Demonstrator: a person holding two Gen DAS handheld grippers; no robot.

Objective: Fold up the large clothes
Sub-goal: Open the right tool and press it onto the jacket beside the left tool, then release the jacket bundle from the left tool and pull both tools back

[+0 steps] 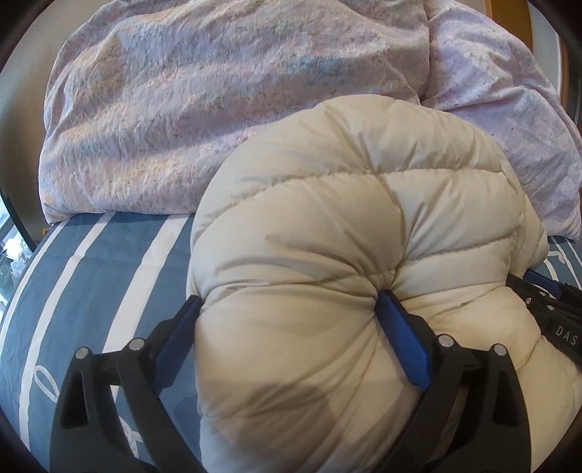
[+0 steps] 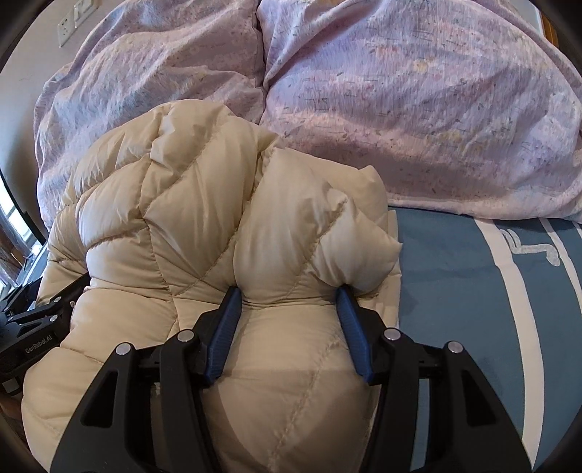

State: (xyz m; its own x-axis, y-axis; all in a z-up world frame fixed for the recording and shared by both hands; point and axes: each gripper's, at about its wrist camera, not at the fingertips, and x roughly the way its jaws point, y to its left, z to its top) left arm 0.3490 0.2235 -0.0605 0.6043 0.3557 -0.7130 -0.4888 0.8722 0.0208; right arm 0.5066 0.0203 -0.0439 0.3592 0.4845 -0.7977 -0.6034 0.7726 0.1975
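Note:
A cream quilted puffer jacket [image 1: 327,218] lies bunched on the bed; it also fills the right wrist view [image 2: 203,203]. My left gripper [image 1: 291,302] is shut on a thick fold of the jacket, its blue fingers [image 1: 400,327] pressed into the padding. My right gripper [image 2: 289,294] is shut on another thick fold, blue fingers [image 2: 225,327] either side of it. The right gripper's body shows at the right edge of the left wrist view [image 1: 553,313]; the left gripper's body shows at the left edge of the right wrist view [image 2: 32,327].
A rumpled pink-lilac duvet [image 1: 218,109] is piled behind the jacket, also in the right wrist view [image 2: 418,109]. The bed has a blue sheet with white stripes [image 1: 91,262], [image 2: 473,291]. A wall socket [image 2: 72,22] is at top left.

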